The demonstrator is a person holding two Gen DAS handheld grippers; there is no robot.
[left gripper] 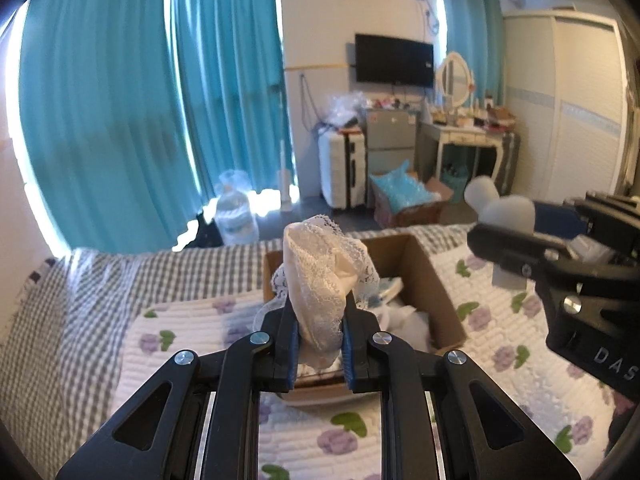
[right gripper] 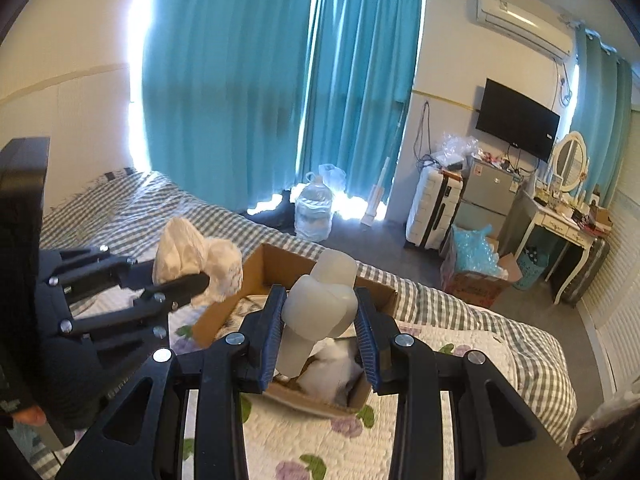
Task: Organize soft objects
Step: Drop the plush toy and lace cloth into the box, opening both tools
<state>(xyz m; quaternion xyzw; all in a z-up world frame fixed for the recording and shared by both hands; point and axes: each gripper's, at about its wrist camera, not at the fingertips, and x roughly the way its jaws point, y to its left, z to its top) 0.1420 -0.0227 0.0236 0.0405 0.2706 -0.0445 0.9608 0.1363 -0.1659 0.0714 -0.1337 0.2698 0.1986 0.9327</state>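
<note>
The left gripper (left gripper: 320,336) is seen at the lower centre of its wrist view, its blue pads pressed onto a cream lace garment (left gripper: 320,280), which bunches upward above the fingertips. It is held over the near edge of a cardboard box (left gripper: 432,280) set on the floral quilt (left gripper: 500,320) at mid-frame. The right gripper (right gripper: 318,332) is clamped on a pale soft toy (right gripper: 320,304), likewise raised above the box (right gripper: 224,312). In the left wrist view it reaches in from the right edge, angled toward the upper left; white soft items (right gripper: 332,368) lie inside the box
</note>
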